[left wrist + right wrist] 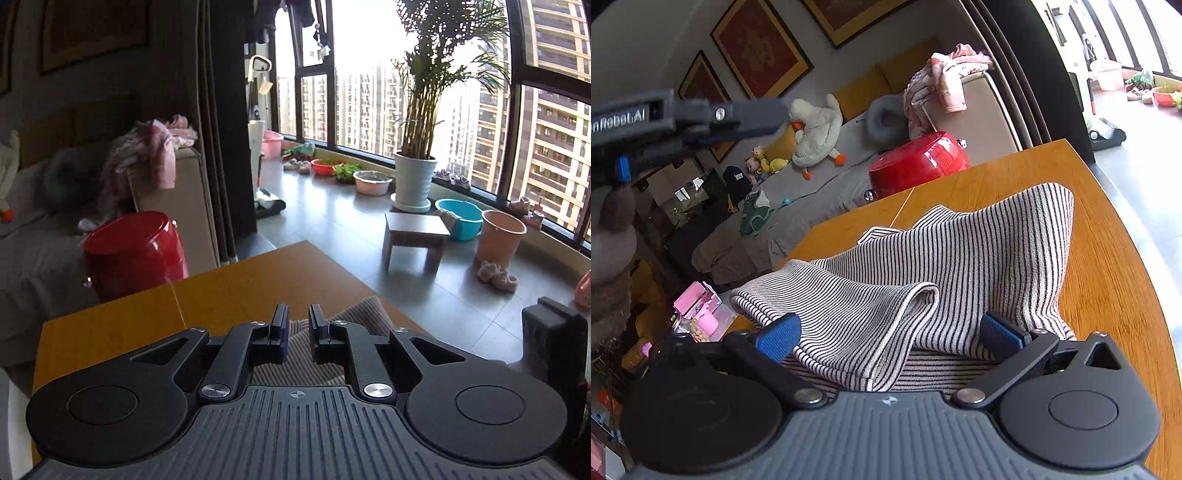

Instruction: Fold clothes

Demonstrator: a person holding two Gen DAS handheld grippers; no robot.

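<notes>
So the striped garment [960,266] is lying bunched up on the wooden table [1108,280]. Right hand-held gripper [890,332] is spread wide over a folded sleeve, not pinching anything. Left hand-held gripper [298,325] sits nearly closed with a small gap, empty, above the cloth's edge.

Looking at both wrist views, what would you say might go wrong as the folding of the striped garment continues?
1. The right gripper is wide open around a bunched fold of the striped garment; closing here might catch several layers and drag the whole pile.
2. The garment lies near the edge of the wooden table, so a pull towards that side could slide it off.
3. The left gripper is nearly closed and appears to hold nothing, so that side is probably unsecured.
</notes>
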